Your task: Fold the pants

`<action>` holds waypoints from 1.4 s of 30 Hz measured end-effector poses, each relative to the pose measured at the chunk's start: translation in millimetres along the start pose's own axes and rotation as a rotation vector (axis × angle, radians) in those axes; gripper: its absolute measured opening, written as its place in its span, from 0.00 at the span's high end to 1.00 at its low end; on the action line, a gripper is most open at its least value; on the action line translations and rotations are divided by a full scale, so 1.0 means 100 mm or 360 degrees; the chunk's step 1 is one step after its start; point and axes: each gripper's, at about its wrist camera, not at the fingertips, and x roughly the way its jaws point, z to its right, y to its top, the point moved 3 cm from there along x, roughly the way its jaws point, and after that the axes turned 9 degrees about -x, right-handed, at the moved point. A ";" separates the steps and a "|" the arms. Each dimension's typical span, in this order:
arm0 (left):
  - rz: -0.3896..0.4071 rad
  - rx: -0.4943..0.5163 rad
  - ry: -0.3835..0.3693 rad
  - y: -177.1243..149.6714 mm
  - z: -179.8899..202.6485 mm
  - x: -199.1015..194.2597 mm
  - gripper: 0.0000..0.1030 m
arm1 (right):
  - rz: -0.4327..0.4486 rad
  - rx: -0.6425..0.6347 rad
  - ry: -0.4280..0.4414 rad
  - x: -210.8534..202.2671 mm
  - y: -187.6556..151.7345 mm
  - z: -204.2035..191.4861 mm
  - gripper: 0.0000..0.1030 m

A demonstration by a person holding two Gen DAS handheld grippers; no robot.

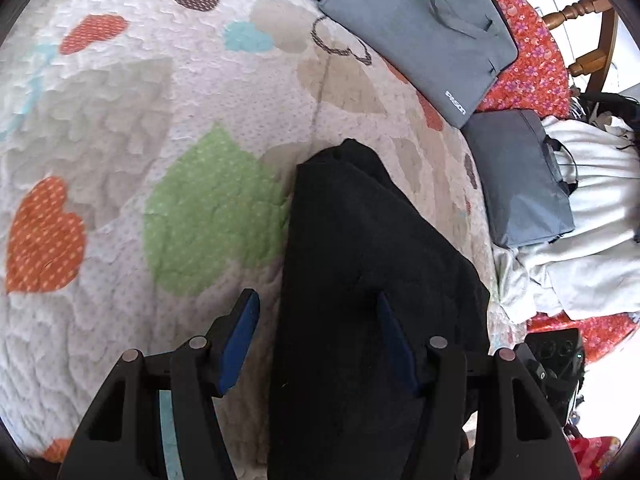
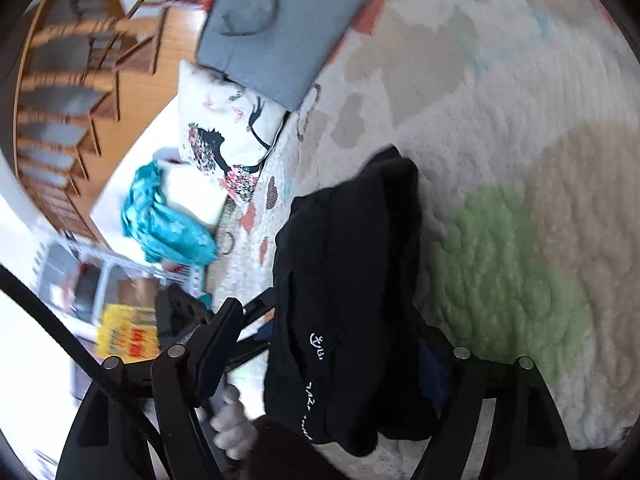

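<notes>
The black pants [image 1: 368, 264] lie folded in a long bundle on the heart-patterned quilt [image 1: 160, 120]. My left gripper [image 1: 316, 320] is open, its blue-padded fingers [image 1: 240, 340] straddling the near end of the bundle; the right finger rests on the cloth. In the right wrist view the pants [image 2: 348, 288] show white embroidered lettering. My right gripper [image 2: 328, 344] is open around the near end of the bundle; its right finger is mostly hidden by the cloth. The other gripper and a hand [image 2: 232, 428] show at the lower left.
Two grey bags [image 1: 424, 28] [image 1: 520, 176] lie at the quilt's far right edge, beside white cloth [image 1: 592, 208]. A printed pillow [image 2: 228, 136], teal cloth [image 2: 164, 216] and wooden chairs [image 2: 72, 80] lie left in the right wrist view.
</notes>
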 end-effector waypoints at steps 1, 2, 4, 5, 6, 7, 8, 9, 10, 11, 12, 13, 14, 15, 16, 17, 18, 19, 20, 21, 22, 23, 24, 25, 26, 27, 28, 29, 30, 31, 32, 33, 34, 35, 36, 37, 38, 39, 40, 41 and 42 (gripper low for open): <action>-0.0007 -0.0001 -0.0004 0.01 0.00 0.02 0.42 | -0.0016 -0.0032 -0.0045 0.03 0.03 -0.03 0.20; -0.0011 -0.0001 -0.0007 0.02 0.00 0.03 0.41 | -0.0048 -0.0053 -0.0116 0.09 0.07 -0.02 0.20; -0.0016 0.0013 -0.0013 0.04 0.03 0.05 0.38 | -0.0069 -0.0050 -0.0227 0.17 0.12 0.07 0.20; -0.0017 0.0025 -0.0012 0.05 0.05 0.07 0.36 | -0.0065 -0.0029 -0.0270 0.21 0.15 0.15 0.20; -0.0019 0.0039 -0.0011 0.05 0.06 0.09 0.34 | -0.0053 -0.0007 -0.0266 0.23 0.16 0.19 0.21; -0.0019 0.0046 -0.0013 0.05 0.07 0.10 0.33 | -0.0020 0.0031 -0.0228 0.22 0.17 0.22 0.21; -0.0018 0.0041 -0.0026 0.06 0.08 0.11 0.31 | -0.0004 0.0054 -0.0202 0.22 0.17 0.25 0.20; -0.0014 0.0027 -0.0037 0.06 0.08 0.12 0.30 | 0.0004 0.0086 -0.0157 0.24 0.16 0.25 0.20; -0.0005 0.0009 -0.0053 0.05 0.09 0.13 0.30 | 0.0004 0.0108 -0.0128 0.26 0.16 0.24 0.20; -0.0010 0.0007 -0.0073 0.03 0.10 0.13 0.30 | 0.0005 0.0122 -0.0103 0.29 0.15 0.22 0.19; -0.0030 0.0015 -0.0104 0.00 0.13 0.15 0.31 | -0.0010 0.0136 -0.0045 0.34 0.13 0.19 0.19; -0.0061 0.0029 -0.0132 -0.04 0.17 0.16 0.32 | -0.0023 0.0149 -0.0014 0.36 0.12 0.18 0.19; -0.0055 0.0072 -0.0108 -0.10 0.23 0.15 0.38 | -0.0036 0.0154 0.0002 0.37 0.12 0.16 0.19; -0.0048 0.0129 -0.0083 -0.15 0.28 0.14 0.47 | -0.0053 0.0161 0.0027 0.38 0.12 0.15 0.20; -0.0053 0.0162 -0.0083 -0.18 0.31 0.12 0.51 | -0.0066 0.0179 0.0047 0.37 0.13 0.16 0.24; -0.0057 0.0156 -0.0103 -0.20 0.32 0.08 0.56 | -0.0081 0.0187 0.0051 0.35 0.13 0.16 0.34; -0.0052 0.0146 -0.0116 -0.21 0.31 0.03 0.60 | -0.0088 0.0180 0.0049 0.33 0.13 0.15 0.41; -0.0045 0.0142 -0.0124 -0.22 0.31 -0.01 0.62 | -0.0099 0.0155 0.0042 0.30 0.12 0.13 0.51; -0.0039 0.0144 -0.0130 -0.23 0.31 -0.07 0.65 | -0.0108 0.0121 0.0019 0.27 0.11 0.10 0.58; -0.0034 0.0151 -0.0129 -0.25 0.31 -0.10 0.65 | -0.0112 0.0097 0.0004 0.25 0.11 0.06 0.60; -0.0024 0.0160 -0.0119 -0.27 0.33 -0.14 0.65 | -0.0116 0.0061 -0.0012 0.24 0.10 0.00 0.61; -0.0007 0.0179 -0.0094 -0.30 0.34 -0.18 0.65 | -0.0120 0.0029 -0.0030 0.23 0.09 -0.06 0.62; 0.0012 0.0202 -0.0064 -0.34 0.36 -0.22 0.65 | -0.0126 -0.0009 -0.0054 0.23 0.08 -0.12 0.62; 0.0029 0.0218 -0.0040 -0.36 0.37 -0.25 0.65 | -0.0133 -0.0052 -0.0077 0.23 0.06 -0.20 0.63; 0.0048 0.0230 -0.0019 -0.38 0.38 -0.29 0.65 | -0.0139 -0.0087 -0.0090 0.24 0.06 -0.27 0.64; 0.0061 0.0234 -0.0014 -0.39 0.38 -0.32 0.65 | -0.0141 -0.0109 -0.0101 0.23 0.06 -0.32 0.64; 0.0079 0.0231 -0.0019 -0.40 0.38 -0.38 0.65 | -0.0140 -0.0127 -0.0110 0.23 0.06 -0.37 0.64; 0.0090 0.0227 -0.0027 -0.39 0.38 -0.42 0.65 | -0.0138 -0.0142 -0.0115 0.22 0.07 -0.41 0.65; 0.0105 0.0221 -0.0038 -0.38 0.38 -0.48 0.65 | -0.0135 -0.0160 -0.0117 0.22 0.08 -0.47 0.65; 0.0117 0.0218 -0.0044 -0.38 0.39 -0.52 0.65 | -0.0134 -0.0170 -0.0116 0.21 0.10 -0.51 0.65; 0.0136 0.0220 -0.0049 -0.36 0.41 -0.59 0.65 | -0.0134 -0.0184 -0.0113 0.21 0.11 -0.55 0.65; 0.0162 0.0225 -0.0045 -0.35 0.43 -0.64 0.65 | -0.0135 -0.0201 -0.0110 0.20 0.14 -0.61 0.65; 0.0188 0.0238 -0.0041 -0.33 0.46 -0.70 0.65 | -0.0135 -0.0220 -0.0107 0.20 0.17 -0.67 0.65; 0.0208 0.0248 -0.0035 -0.33 0.49 -0.75 0.65 | -0.0133 -0.0238 -0.0104 0.19 0.20 -0.74 0.65; 0.0230 0.0259 -0.0027 -0.33 0.53 -0.80 0.65 | -0.0132 -0.0252 -0.0101 0.20 0.23 -0.80 0.65; 0.0252 0.0270 -0.0017 -0.33 0.57 -0.86 0.65 | -0.0130 -0.0265 -0.0098 0.20 0.26 -0.85 0.65; 0.0275 0.0278 -0.0010 -0.33 0.60 -0.92 0.65 | -0.0128 -0.0283 -0.0093 0.19 0.28 -0.91 0.65; 0.0290 0.0279 -0.0011 -0.34 0.62 -0.97 0.65 | -0.0126 -0.0300 -0.0090 0.17 0.29 -0.96 0.65; 0.0306 0.0277 -0.0019 -0.35 0.65 -1.05 0.65 | -0.0124 -0.0316 -0.0088 0.16 0.29 -1.00 0.65; 0.0318 0.0277 -0.0025 -0.36 0.67 -1.10 0.65 | -0.0121 -0.0332 -0.0085 0.14 0.29 -1.05 0.65; 0.0330 0.0278 -0.0025 -0.37 0.68 -1.15 0.65 | -0.0116 -0.0350 -0.0081 0.12 0.29 -1.10 0.65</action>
